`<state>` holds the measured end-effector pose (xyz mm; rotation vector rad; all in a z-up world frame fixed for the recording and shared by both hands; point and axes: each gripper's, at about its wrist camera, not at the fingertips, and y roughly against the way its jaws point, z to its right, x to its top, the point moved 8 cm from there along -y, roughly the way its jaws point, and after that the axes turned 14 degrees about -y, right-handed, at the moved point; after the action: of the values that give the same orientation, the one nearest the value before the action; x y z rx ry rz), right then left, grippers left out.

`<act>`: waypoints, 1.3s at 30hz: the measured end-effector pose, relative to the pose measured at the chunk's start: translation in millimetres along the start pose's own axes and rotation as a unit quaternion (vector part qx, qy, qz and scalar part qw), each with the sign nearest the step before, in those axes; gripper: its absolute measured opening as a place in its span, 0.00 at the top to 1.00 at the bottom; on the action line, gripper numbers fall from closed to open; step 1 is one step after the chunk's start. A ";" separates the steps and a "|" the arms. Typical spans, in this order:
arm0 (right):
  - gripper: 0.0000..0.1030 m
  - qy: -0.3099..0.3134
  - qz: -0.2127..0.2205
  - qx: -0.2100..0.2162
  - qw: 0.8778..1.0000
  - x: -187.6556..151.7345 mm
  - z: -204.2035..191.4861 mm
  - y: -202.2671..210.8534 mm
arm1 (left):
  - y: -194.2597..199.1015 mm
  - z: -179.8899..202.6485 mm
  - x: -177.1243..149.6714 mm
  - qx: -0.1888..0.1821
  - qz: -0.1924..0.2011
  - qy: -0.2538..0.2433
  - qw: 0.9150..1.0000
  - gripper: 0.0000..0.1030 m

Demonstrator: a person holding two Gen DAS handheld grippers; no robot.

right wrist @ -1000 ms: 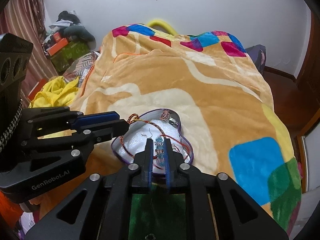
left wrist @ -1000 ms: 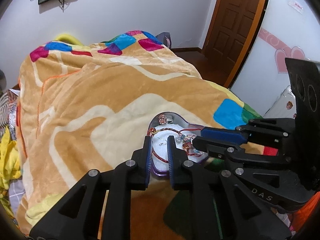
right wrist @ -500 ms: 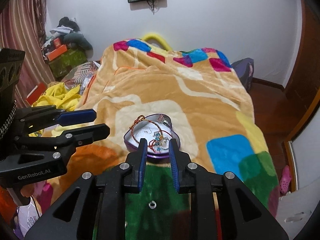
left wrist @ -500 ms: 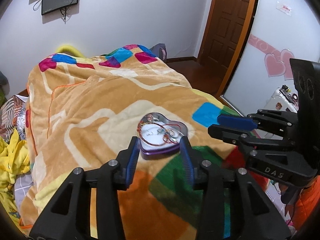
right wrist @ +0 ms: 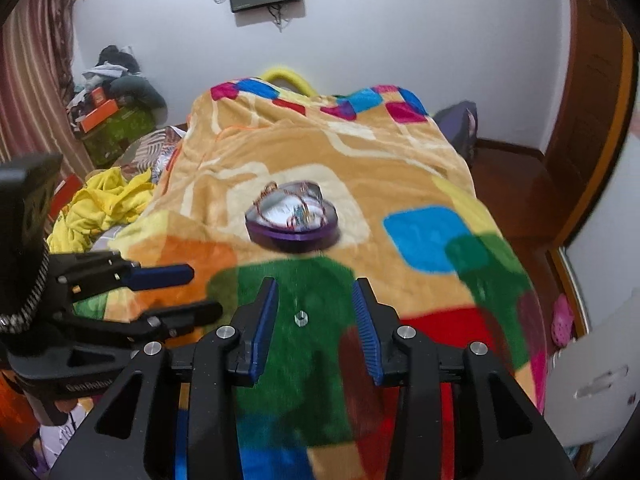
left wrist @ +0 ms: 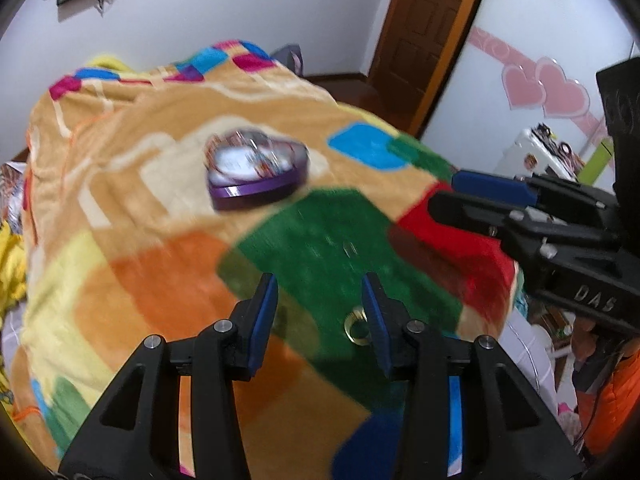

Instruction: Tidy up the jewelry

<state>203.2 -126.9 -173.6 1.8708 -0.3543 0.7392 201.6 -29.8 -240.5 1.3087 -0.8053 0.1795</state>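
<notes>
A purple heart-shaped tin (left wrist: 258, 172) with a white lining holds red cord bracelets and beaded pieces; it sits on the orange blanket and also shows in the right wrist view (right wrist: 294, 220). A gold ring (left wrist: 357, 326) lies on the green patch by my left gripper's right finger. A small silver ring (right wrist: 300, 317) lies on the green patch between my right gripper's fingers. My left gripper (left wrist: 320, 316) is open and empty, well back from the tin. My right gripper (right wrist: 315, 316) is open and empty, also back from the tin.
The patchwork blanket (right wrist: 328, 148) covers the whole bed. Yellow clothes (right wrist: 100, 208) and boxes pile up at the bed's left. A wooden door (left wrist: 428, 36) and a white cabinet with heart stickers (left wrist: 536, 92) stand to the right.
Both grippers have opened wide and pulled back from the tin, leaving the jewelry inside it. The tin now looks smaller and farther away, and rings on the green patch have come into view.
</notes>
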 end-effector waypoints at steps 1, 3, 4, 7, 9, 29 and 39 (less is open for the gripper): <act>0.66 -0.003 -0.002 -0.003 1.000 -3.7 2.2 1.7 | -4.5 5.1 -4.9 -0.005 -0.006 -0.002 1.000 0.59; 0.66 -0.008 -0.005 -0.011 1.000 -10.8 7.2 3.0 | -10.0 12.2 -11.5 -0.012 -0.014 -0.004 1.000 0.59; 0.66 -0.010 -0.008 -0.014 1.000 -14.9 9.9 3.1 | -11.7 15.6 -14.0 -0.015 -0.016 -0.004 1.000 0.59; 0.66 -0.019 -0.017 -0.019 0.999 -24.8 16.0 2.4 | -17.4 24.8 -21.8 -0.024 -0.020 -0.004 1.000 0.59; 0.66 -0.022 -0.019 -0.023 0.999 -30.0 18.8 2.3 | -21.9 28.9 -25.4 -0.026 -0.023 -0.009 0.999 0.59; 0.66 -0.008 -0.061 -0.020 0.998 -38.8 8.5 -52.5 | -5.4 -30.5 -22.9 0.026 0.010 0.036 0.999 0.82; 0.90 0.024 -0.078 -0.014 0.997 -46.7 -2.3 -68.2 | -2.3 -44.7 -20.3 0.035 0.019 0.050 0.998 0.82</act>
<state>204.4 -101.1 -252.2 1.8288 -0.1841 0.6676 207.1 16.4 -256.5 1.3397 -0.7448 0.3033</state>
